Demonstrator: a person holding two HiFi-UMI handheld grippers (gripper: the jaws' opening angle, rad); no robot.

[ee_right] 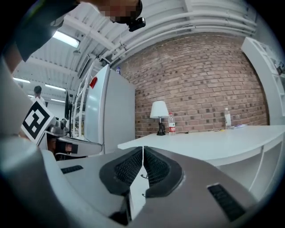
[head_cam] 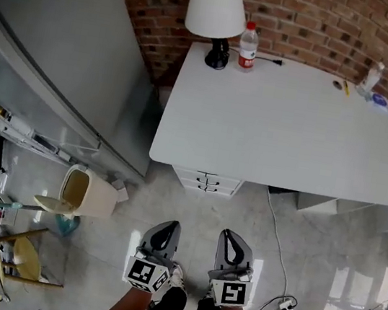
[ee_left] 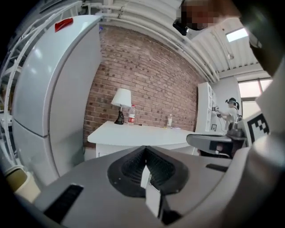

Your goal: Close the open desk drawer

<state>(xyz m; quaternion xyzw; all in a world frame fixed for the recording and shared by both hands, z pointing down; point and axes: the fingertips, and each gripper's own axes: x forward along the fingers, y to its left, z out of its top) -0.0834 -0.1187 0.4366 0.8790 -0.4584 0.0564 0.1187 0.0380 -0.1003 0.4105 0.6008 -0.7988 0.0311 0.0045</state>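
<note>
The white desk (head_cam: 286, 129) stands against a brick wall. Its white drawer unit (head_cam: 208, 182) shows under the front edge on the left, with the drawer fronts sticking out a little past the desktop. Both grippers hang side by side well short of the desk, over the floor. My left gripper (head_cam: 167, 227) is shut with nothing between its pads (ee_left: 145, 150). My right gripper (head_cam: 231, 237) is shut and empty too (ee_right: 143, 150). Both point level towards the desk (ee_left: 133, 133) (ee_right: 200, 142). From the gripper views I cannot see the drawer fronts clearly.
A lamp (head_cam: 216, 15) and a bottle (head_cam: 248, 46) stand at the desk's back left. A tall fridge (head_cam: 56, 56) is on the left, with a beige bin (head_cam: 86, 192) below it. A power strip and cables (head_cam: 286, 308) lie on the floor at the right.
</note>
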